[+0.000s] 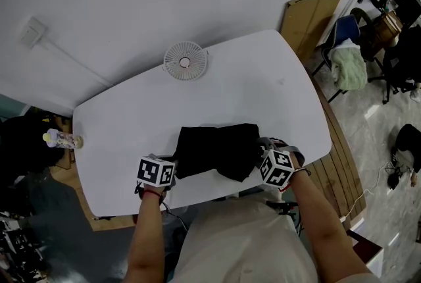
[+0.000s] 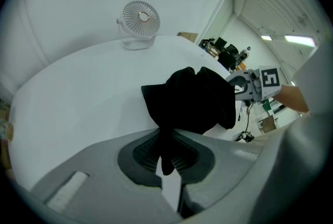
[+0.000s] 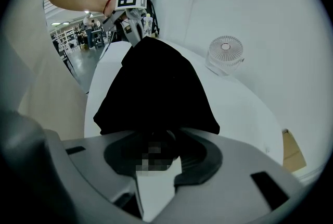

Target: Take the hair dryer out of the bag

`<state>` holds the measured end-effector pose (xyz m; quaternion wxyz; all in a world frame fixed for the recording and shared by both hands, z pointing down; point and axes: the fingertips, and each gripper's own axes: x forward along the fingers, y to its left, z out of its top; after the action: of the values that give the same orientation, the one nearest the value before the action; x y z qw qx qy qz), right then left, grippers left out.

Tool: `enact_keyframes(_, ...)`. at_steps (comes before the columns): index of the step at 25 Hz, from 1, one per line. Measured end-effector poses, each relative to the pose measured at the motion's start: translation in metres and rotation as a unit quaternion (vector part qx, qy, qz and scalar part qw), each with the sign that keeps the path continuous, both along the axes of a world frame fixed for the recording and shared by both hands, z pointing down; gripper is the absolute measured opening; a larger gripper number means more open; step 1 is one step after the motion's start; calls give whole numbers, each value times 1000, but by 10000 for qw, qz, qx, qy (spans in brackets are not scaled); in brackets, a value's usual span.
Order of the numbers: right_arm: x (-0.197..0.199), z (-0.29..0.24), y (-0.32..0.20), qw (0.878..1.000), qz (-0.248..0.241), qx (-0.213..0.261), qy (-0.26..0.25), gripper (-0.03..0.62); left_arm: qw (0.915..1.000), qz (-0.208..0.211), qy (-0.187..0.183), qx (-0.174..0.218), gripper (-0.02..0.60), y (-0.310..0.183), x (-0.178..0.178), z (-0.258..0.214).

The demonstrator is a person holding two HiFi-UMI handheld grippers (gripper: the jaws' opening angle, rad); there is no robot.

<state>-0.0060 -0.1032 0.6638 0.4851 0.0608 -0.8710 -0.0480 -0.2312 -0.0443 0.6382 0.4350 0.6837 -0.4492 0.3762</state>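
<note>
A black cloth bag (image 1: pixel 217 149) lies on the white table (image 1: pixel 131 110), near its front edge. My left gripper (image 1: pixel 173 174) is at the bag's left end, shut on a pinch of the black fabric (image 2: pixel 165 151), and that corner is drawn up off the table. At the bag's right end my right gripper (image 1: pixel 260 160) has its jaws partly closed around a bulky part of the bag (image 3: pixel 151 139). Each gripper shows in the other's view: the right gripper (image 2: pixel 240 86) and the left gripper (image 3: pixel 129 27). No hair dryer is visible; the cloth hides whatever is inside.
A small white desk fan (image 1: pixel 185 60) stands at the table's far edge. A clear bottle (image 1: pixel 60 139) sits at the left corner. Chairs and clutter (image 1: pixel 368 38) fill the floor to the right. The person's body is close against the table's front edge.
</note>
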Motion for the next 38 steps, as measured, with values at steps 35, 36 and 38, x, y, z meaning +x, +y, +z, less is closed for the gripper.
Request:
enact_keyframes(35,44,0,-3,9997,83,-177,141,169,9764,-2038,-501,502,25,42,-96,-18)
enact_keyframes(36,43,-3,-4,9995,165,-257,89,219,9766,-2031,-494,506,25,42,-95,-18)
enact_keyframes(38,37,-18,-6,9991,247,-330,-64,279,9771,-2010,-466,524,25,41,-93,-19)
